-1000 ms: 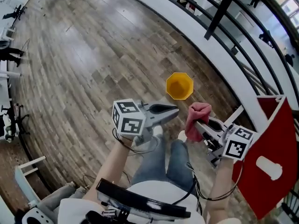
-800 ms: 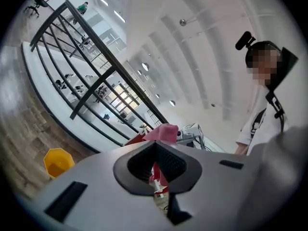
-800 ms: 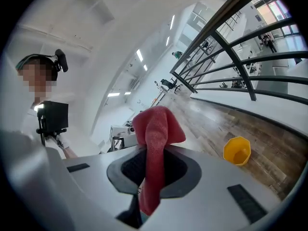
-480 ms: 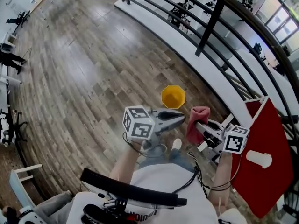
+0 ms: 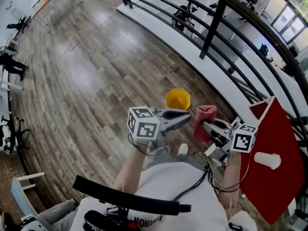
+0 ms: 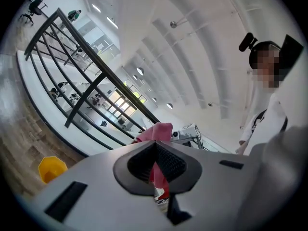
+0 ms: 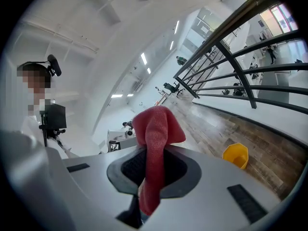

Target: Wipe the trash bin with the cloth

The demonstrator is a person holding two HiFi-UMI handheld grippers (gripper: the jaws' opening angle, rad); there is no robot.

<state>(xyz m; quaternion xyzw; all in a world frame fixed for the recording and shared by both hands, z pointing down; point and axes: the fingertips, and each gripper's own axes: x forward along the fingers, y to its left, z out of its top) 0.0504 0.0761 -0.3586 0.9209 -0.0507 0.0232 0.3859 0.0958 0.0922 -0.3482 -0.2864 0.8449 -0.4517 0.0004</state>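
A small yellow trash bin (image 5: pixel 178 99) stands upright on the wooden floor ahead of me, also visible low in the left gripper view (image 6: pixel 52 168) and the right gripper view (image 7: pixel 236 155). My right gripper (image 5: pixel 203 124) is shut on a red cloth (image 5: pixel 204 121), which bunches up above its jaws (image 7: pixel 155 143). My left gripper (image 5: pixel 188 118) is shut with nothing in it, its tip close to the left of the cloth (image 6: pixel 155 132). Both grippers hover at waist height, short of the bin.
A black railing (image 5: pixel 211 28) on a white ledge (image 5: pixel 192 49) runs along the right behind the bin. A red panel (image 5: pixel 269 162) with a white cup-like thing (image 5: pixel 267 160) sits at my right. Office chairs and desks stand at the far left edge (image 5: pixel 9 64).
The view has tilted up and forward, so more railing shows. The bin sits slightly lower in view. Both grippers keep their grip and spacing, with the cloth still in the right one.
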